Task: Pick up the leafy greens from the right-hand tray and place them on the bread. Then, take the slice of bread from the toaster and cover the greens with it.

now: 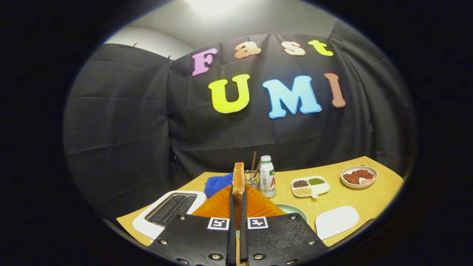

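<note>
Between my gripper's [238,195] nearly closed fingers, a slice of toasted bread [238,178] stands on edge, pinched from both sides and lifted clear of the wooden table [373,199]. Left of the slice sits the white toaster [168,211], its slot open. Just beneath and behind the slice lies an orange tray [218,207], with a green plate's rim [293,209] and a white tray [336,221] off to its right. Farther back from the slice are a blue cloth [218,184], a glass of utensils [252,178], a white bottle [267,181], a divided dish of beans [309,186] and a bowl of red slices [358,176].
</note>
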